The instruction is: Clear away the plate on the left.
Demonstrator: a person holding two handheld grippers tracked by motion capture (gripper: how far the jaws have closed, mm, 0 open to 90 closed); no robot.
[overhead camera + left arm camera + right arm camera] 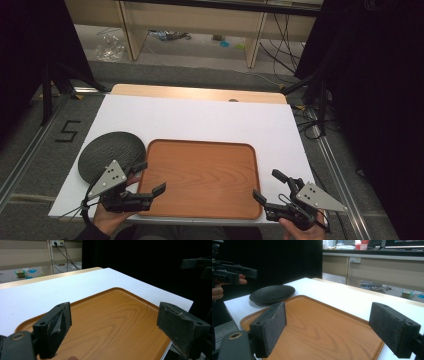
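A brown wooden tray (200,175) lies at the front middle of the white table top, and it is bare. A dark ribbed round plate (110,152) rests just left of it. My left gripper (151,177) hovers open over the tray's front left corner, its jaws wide apart with nothing between them. My right gripper (269,185) is open at the tray's front right corner, also holding nothing. The left gripper view looks across the tray (107,322). The right gripper view takes in the tray (319,330), the plate (272,293) and the left gripper (234,271) farther off.
The white board (200,117) covers a wooden table whose far edge (200,92) shows behind it. Black drapes stand left and right. Shelving and cables (280,35) lie on the floor beyond. A metal rail (335,165) runs along the right side.
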